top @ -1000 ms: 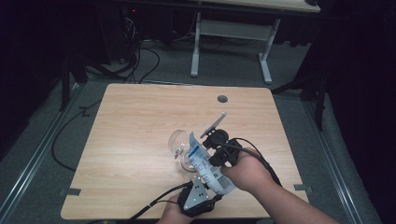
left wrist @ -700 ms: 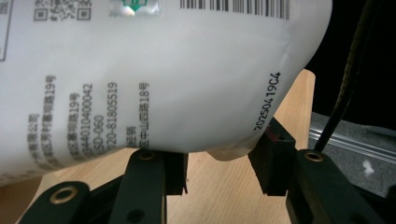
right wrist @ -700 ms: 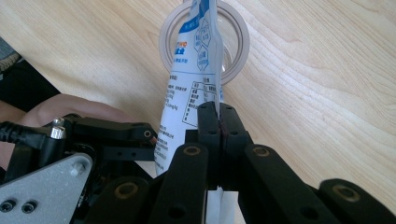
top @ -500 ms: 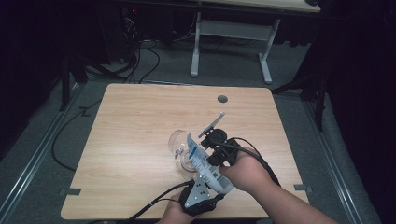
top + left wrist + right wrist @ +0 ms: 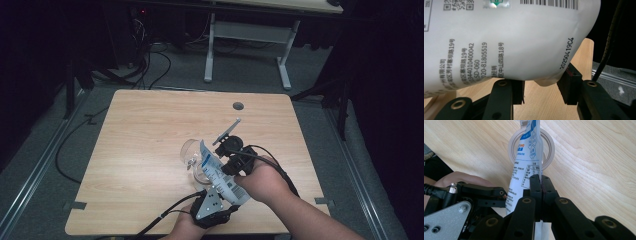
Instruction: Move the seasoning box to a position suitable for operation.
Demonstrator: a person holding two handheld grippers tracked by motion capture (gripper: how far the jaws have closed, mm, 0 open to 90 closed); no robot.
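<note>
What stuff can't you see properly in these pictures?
- What is inside the clear round glass jar: in the high view the white printed plastic pouch covers its mouth; in the right gripper view the pouch crosses the opening.
- The pouch's top edge: cut off by the frame in the left gripper view.
- Left tongs: whether they pinch the pouch's bottom corner is unclear.
- Right tongs: shut on the pouch, hiding the print beneath.

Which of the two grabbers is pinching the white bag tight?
The right gripper: its jaws are shut flat on the bag. The left gripper has open jaws under it.
</note>
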